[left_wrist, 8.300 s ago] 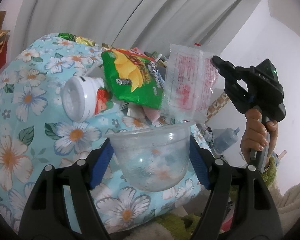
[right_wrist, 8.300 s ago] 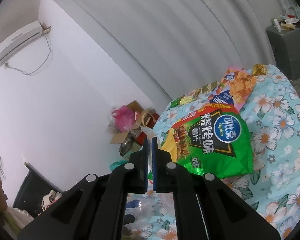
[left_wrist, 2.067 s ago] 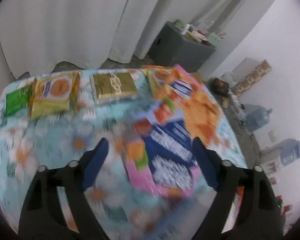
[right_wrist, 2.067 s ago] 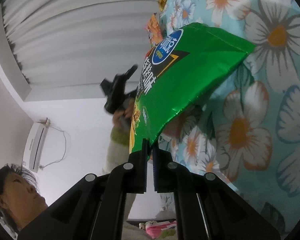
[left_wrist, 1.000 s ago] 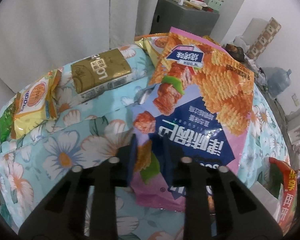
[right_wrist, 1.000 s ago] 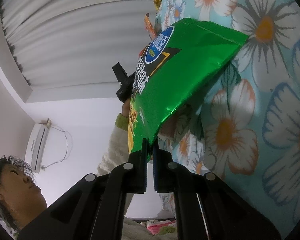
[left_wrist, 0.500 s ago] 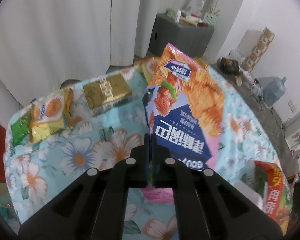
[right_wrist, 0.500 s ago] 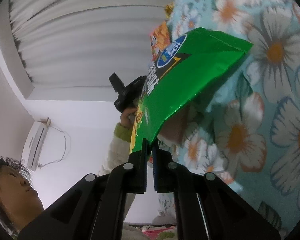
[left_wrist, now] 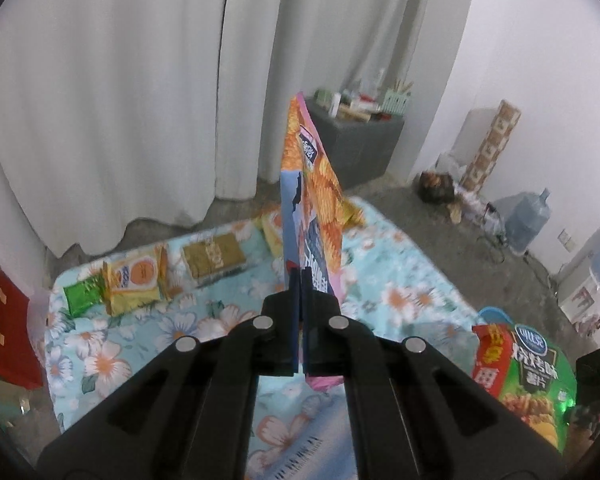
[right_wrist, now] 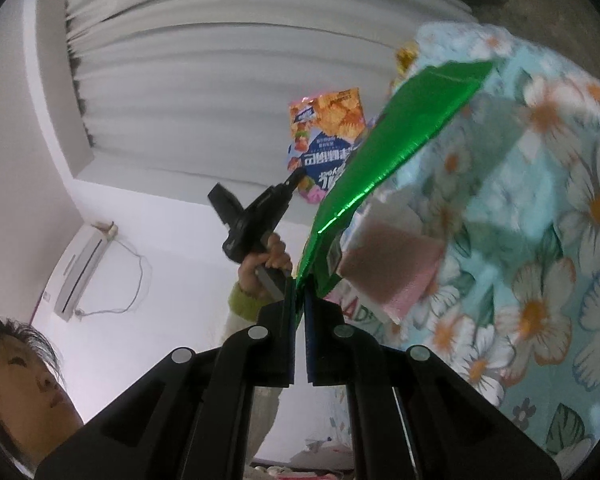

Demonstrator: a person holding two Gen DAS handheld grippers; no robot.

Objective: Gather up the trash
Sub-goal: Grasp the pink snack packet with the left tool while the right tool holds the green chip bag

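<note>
My left gripper (left_wrist: 301,276) is shut on an orange, pink and blue chip bag (left_wrist: 310,200), which hangs edge-on above the flowered bed cover (left_wrist: 400,280). The right wrist view shows the same chip bag (right_wrist: 326,140) held up by the left gripper (right_wrist: 296,176) in a hand. A green chip bag (right_wrist: 384,168) is pinched at its corner by my right gripper (right_wrist: 299,292), which is shut on it; this green bag (left_wrist: 528,376) also appears low on the right in the left wrist view. On the far side of the bed lie a gold packet (left_wrist: 214,254), a yellow packet (left_wrist: 136,278) and a small green packet (left_wrist: 84,294).
White curtains (left_wrist: 140,100) hang behind the bed, beside a dark cabinet (left_wrist: 356,140) with small items on top. Water jugs (left_wrist: 526,220) and boxes stand on the floor to the right. A red bag (left_wrist: 8,328) sits at the left. A pink sheet (right_wrist: 396,272) lies under the green bag.
The left gripper shut on the orange and blue chip bag and lifted it off the bed, so the bag now hangs edge-on. The right gripper rose a little with the green bag.
</note>
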